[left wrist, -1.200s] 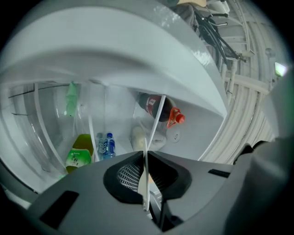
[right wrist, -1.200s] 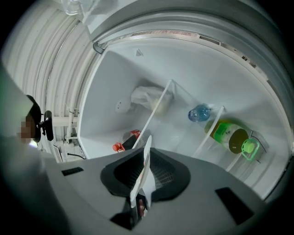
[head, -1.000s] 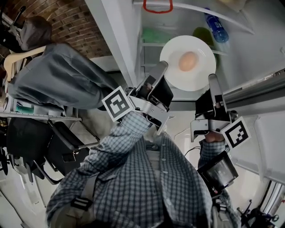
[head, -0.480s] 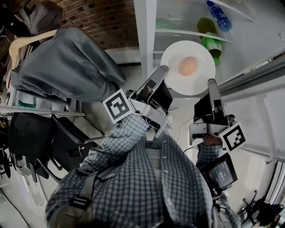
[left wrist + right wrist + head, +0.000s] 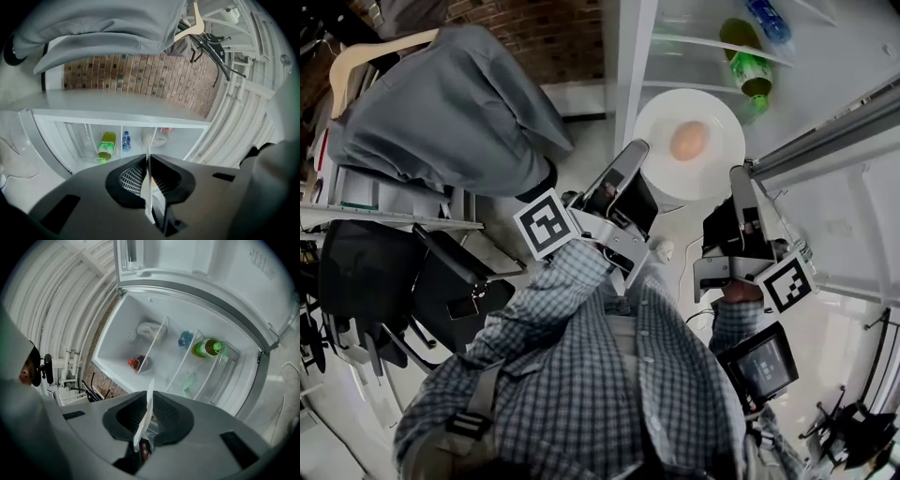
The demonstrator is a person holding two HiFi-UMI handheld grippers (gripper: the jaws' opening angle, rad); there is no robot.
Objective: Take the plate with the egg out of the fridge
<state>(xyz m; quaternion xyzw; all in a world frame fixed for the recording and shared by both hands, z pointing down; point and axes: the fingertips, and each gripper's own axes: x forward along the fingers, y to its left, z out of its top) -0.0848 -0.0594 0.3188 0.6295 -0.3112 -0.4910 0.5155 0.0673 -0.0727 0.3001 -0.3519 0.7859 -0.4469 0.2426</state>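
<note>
Plate [image 5: 713, 171] with egg [image 5: 688, 140], pinched by left tool [image 5: 639, 150] and right tool [image 5: 738, 175], before open fridge [image 5: 698, 64].

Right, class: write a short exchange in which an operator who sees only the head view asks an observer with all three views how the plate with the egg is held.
Operator: I see the plate with the egg between both grippers. Is the left gripper clamping it?
Observer: Yes. Its own view shows its jaws shut on the plate's thin white rim.
Operator: And the right gripper?
Observer: The same. Its view shows the rim edge-on, pinched between its shut jaws.
</note>
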